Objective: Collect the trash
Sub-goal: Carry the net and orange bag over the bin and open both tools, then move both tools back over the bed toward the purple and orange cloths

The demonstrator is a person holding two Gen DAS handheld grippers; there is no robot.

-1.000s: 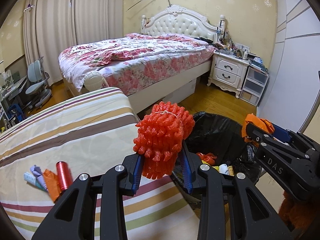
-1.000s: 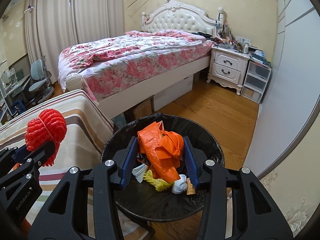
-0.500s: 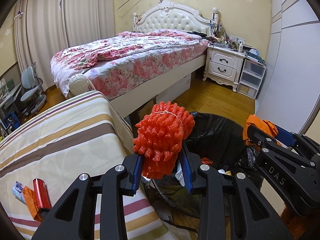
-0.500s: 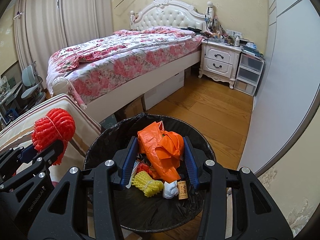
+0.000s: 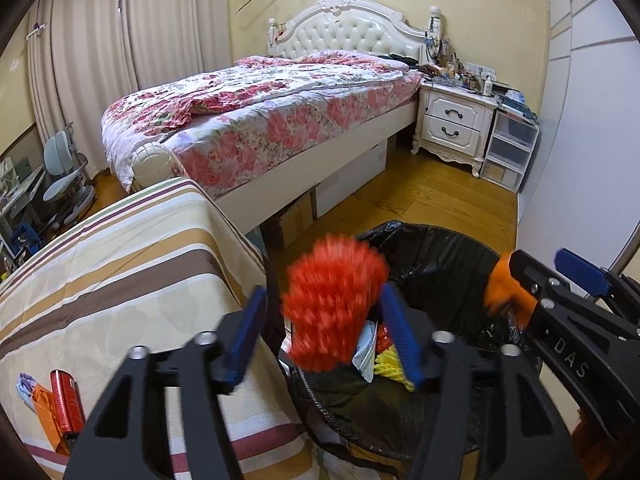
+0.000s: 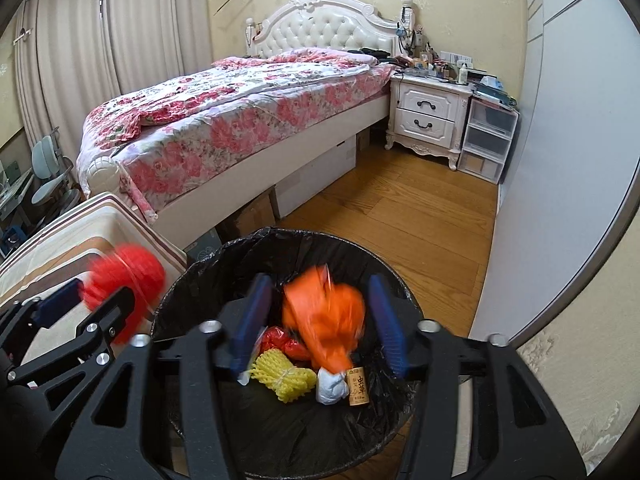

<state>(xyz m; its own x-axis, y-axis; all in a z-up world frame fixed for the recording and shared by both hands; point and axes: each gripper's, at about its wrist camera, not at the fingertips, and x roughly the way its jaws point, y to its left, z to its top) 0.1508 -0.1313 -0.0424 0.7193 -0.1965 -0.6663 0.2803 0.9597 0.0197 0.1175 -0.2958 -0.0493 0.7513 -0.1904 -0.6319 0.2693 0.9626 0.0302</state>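
Glossy black plastic bin liner [image 6: 224, 264]

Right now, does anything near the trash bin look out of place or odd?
Only the leftover trash: a red can and orange wrapper lie on the striped cloth, not in the black bin. The blurred red foam net and orange bag are loose between opening jaws, above the bin.

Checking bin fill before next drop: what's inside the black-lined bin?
In the bin: yellow foam net, red wrapper, white wad, small brown bottle. The falling orange bag covers whatever lies behind it.
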